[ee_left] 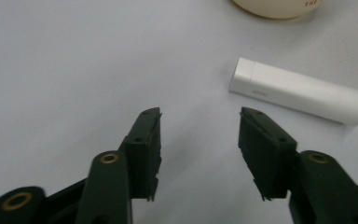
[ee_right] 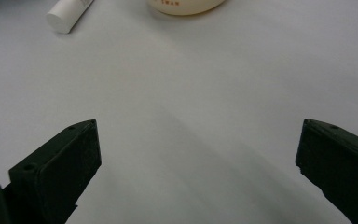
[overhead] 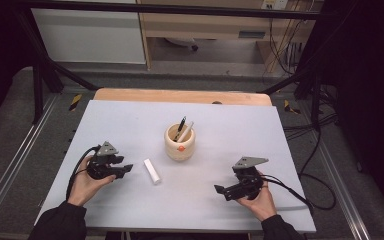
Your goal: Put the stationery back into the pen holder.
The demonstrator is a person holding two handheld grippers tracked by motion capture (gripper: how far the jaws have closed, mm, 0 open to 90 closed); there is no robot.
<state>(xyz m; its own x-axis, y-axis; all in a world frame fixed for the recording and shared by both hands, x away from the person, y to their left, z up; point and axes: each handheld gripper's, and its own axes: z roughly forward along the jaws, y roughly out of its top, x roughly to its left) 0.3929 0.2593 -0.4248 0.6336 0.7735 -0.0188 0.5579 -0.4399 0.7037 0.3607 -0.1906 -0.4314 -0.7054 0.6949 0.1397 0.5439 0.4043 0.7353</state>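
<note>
A cream cup (overhead: 180,143) stands near the middle of the pale table (overhead: 130,120), with a black pen (overhead: 181,126) and a white stick (overhead: 185,130) leaning inside it, and everything else can be placed from it. A white tube (overhead: 152,171) lies flat on the table just to the cup's lower left, apart from it, one end pointing toward the cup. The left gripper (overhead: 124,170) sits farther to the left of the cup, just beside the tube but not touching it; its jaws stand partly open with only bare table between them, and the tube (ee_left: 300,90) lies ahead of them and to the right in the left gripper view. The right gripper (overhead: 221,190) is below and to the right of the cup, well apart from it, its jaws spread wide and holding nothing, with the tube's end (ee_right: 69,15) far off in the right gripper view.
</note>
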